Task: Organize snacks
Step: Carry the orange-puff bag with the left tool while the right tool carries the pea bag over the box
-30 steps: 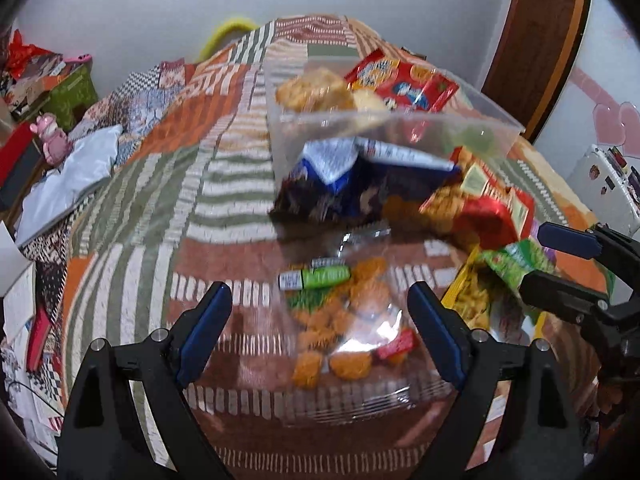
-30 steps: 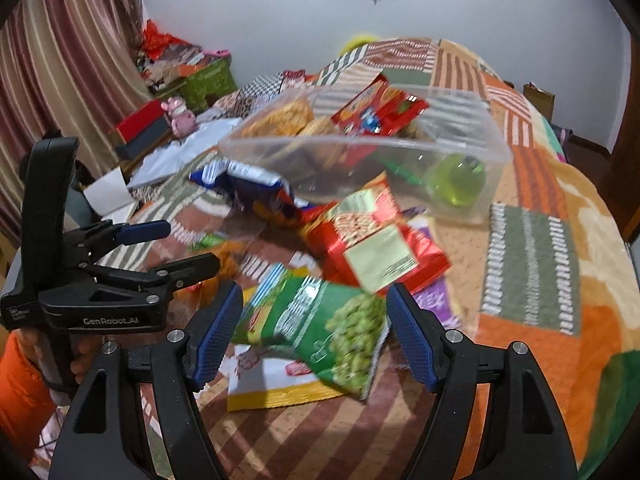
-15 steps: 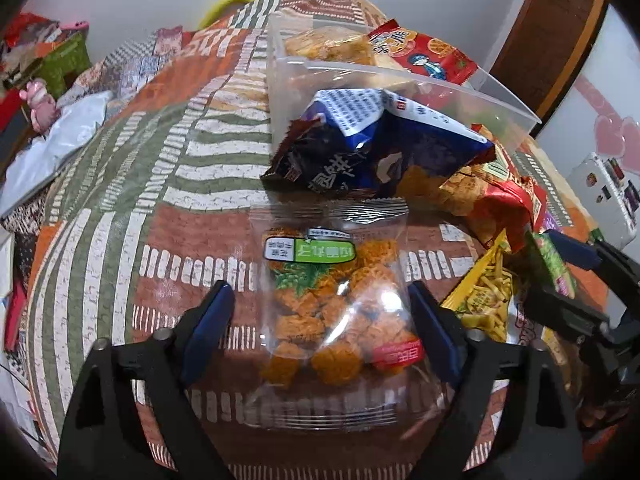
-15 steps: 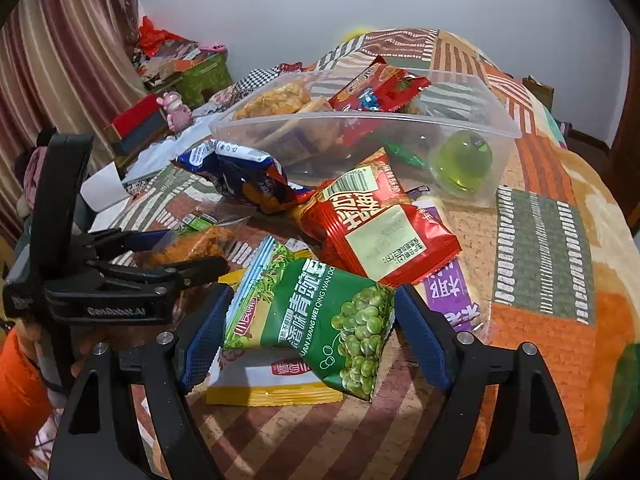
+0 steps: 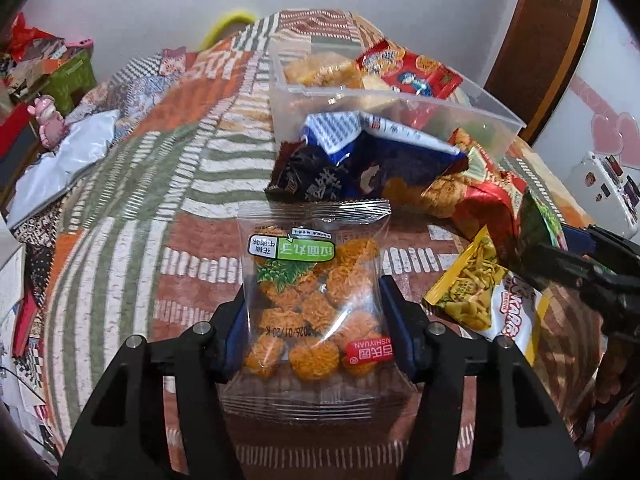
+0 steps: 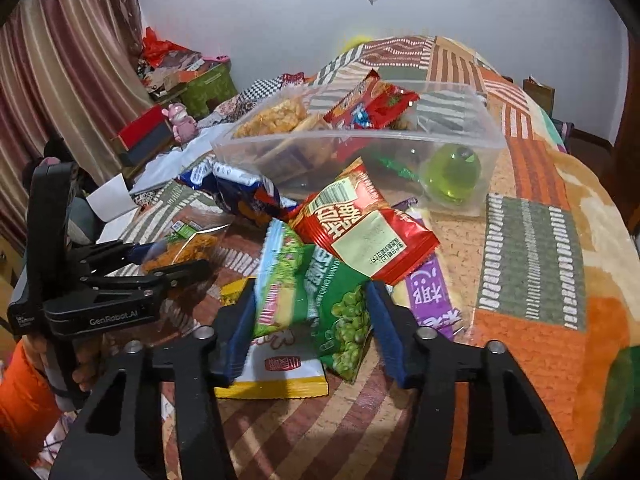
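Patchwork bedspread carries the snacks. Both tongs have just been closing: left tongs clamp the clear bag of orange puffs, right tongs the green pea packet. Lift gently, steadily, toward the far clear bin.

Each hand-held gripper is black with blue pads, silver screws and white "GenRobot.AI" lettering; an orange sleeve
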